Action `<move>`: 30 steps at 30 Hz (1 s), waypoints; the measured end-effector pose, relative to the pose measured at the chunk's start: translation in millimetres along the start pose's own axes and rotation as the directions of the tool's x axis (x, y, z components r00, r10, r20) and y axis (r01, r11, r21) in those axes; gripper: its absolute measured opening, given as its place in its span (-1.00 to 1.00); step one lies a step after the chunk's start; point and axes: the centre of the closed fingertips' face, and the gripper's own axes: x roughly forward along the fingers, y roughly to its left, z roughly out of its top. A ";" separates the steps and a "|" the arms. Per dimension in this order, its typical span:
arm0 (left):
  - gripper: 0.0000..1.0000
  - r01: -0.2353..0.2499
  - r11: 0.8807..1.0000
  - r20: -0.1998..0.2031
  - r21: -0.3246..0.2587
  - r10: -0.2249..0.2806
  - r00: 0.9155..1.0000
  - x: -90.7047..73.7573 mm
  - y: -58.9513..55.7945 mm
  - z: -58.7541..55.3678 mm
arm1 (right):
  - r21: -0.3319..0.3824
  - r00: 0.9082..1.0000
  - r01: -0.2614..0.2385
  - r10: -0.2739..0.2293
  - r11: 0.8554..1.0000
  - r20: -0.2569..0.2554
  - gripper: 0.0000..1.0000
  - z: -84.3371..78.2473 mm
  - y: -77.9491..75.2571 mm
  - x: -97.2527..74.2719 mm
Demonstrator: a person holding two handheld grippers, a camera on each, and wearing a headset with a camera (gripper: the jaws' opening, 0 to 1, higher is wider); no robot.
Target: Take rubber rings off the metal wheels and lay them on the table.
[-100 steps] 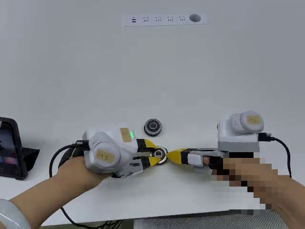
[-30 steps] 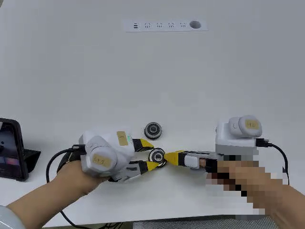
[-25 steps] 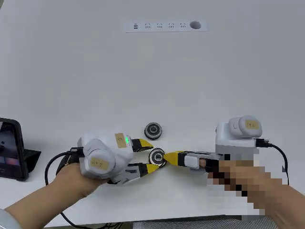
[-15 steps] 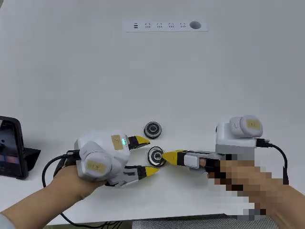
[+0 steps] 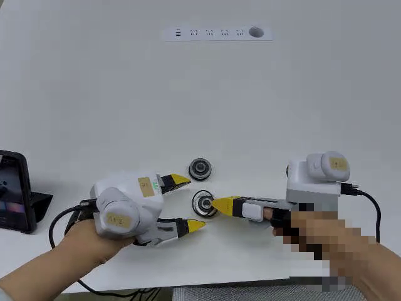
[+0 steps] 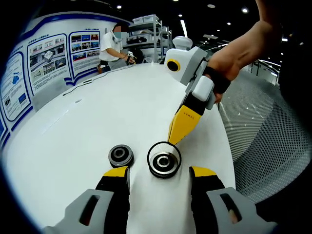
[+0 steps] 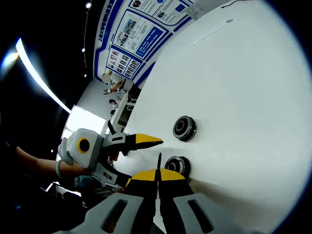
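At the table [image 5: 188,94] edge, left gripper [image 5: 190,202] gapes, right gripper [image 5: 216,204] pinches rubber ring [image 6: 148,157]

Your table [image 5: 188,106] looked smooth matt white, the near wheel [image 5: 203,203] and far wheel [image 5: 200,168] showed bright polished metal, the thin rubber ring [image 6: 164,142] was matt black, your left gripper [image 5: 188,202] and right gripper [image 5: 216,204] wore glossy white plastic shells.

We saw 1 white power strip [image 5: 216,32] lying flat far ahead, and 1 dark screen [image 5: 12,191] propped upright on a black stand at the left edge. In the left gripper view, blue-bordered poster boards [image 6: 48,54] lined a curved wall, 1 person [image 6: 108,48] stood near a shelving rack [image 6: 152,30], and metal grating [image 6: 273,126] covered the floor.
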 end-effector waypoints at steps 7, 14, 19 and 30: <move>0.10 -0.016 1.000 0.003 -0.020 0.016 1.000 -1.9 3.1 -2.9 | 0.017 0.999 0.007 -0.008 1.000 0.048 -0.96 9.5 -3.3 -14.0; 0.18 -0.033 0.999 0.006 -0.027 0.033 0.999 -3.9 5.7 -4.7 | 0.032 0.995 0.042 -0.044 0.999 0.090 -0.96 18.9 -16.9 -29.0; 0.20 -0.041 0.999 0.005 -0.034 0.041 0.999 -5.6 7.0 -6.1 | 0.045 0.990 0.081 -0.085 0.996 0.111 -0.96 23.5 -28.2 -37.3; 0.18 -0.045 0.998 0.003 -0.037 0.045 0.999 -7.5 7.4 -7.6 | 0.054 0.978 0.180 -0.185 0.982 0.102 -0.96 22.7 -54.9 -41.6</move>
